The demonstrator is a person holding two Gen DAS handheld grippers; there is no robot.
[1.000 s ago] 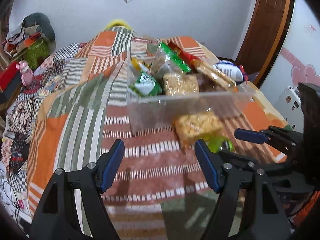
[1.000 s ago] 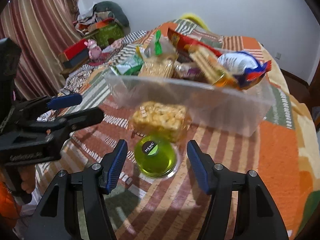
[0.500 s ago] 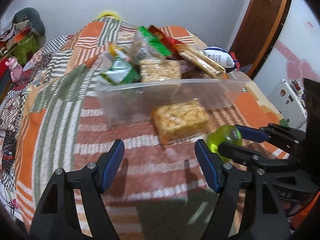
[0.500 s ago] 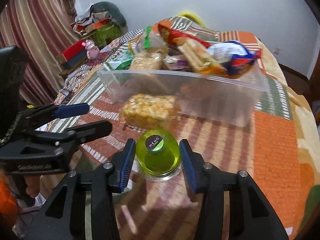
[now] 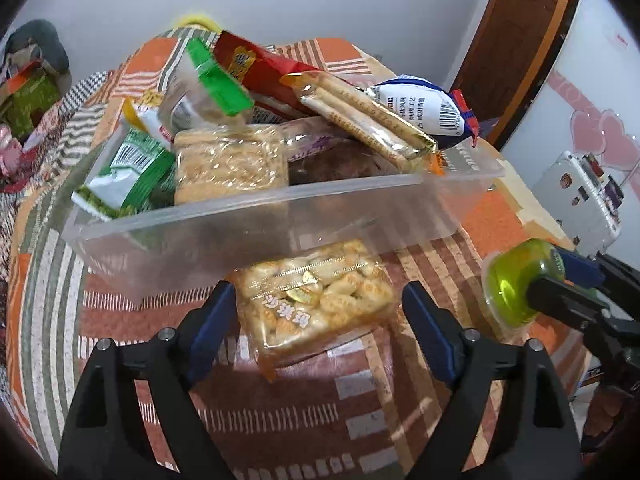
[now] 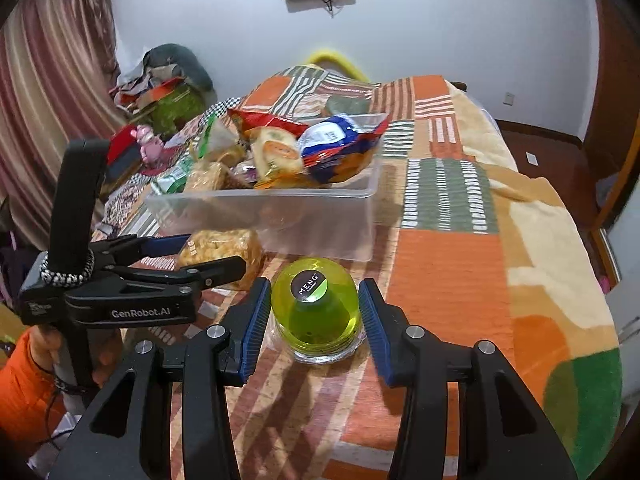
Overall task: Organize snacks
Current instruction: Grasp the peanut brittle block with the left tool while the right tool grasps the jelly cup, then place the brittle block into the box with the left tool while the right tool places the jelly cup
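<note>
A clear plastic bin point(image 5: 280, 220) point(image 6: 304, 208) heaped with several snack packets stands on the patchwork bedspread. In front of it lies a clear pack of yellow puffed snacks point(image 5: 316, 300) point(image 6: 224, 248). My left gripper point(image 5: 318, 300) point(image 6: 212, 254) straddles this pack; its jaws are opening and the pads do not press on it. My right gripper point(image 6: 314, 292) point(image 5: 560, 280) is shut on a green jelly cup point(image 6: 316, 308) point(image 5: 516, 284) with a black "MENG" label. It holds the cup off the bed, to the right of the pack.
The striped orange and green bedspread point(image 6: 448, 216) covers the whole bed. Clutter and a pink toy point(image 6: 146, 144) sit at the far left by a curtain. A wooden door point(image 5: 516, 40) and a white device point(image 5: 580, 200) are on the right. An orange sleeve point(image 6: 24, 380) holds the left gripper.
My left gripper moved forward and its jaws widened around the yellow snack pack. The right gripper closed on the green jelly cup, lifted it and carried it to the right.
</note>
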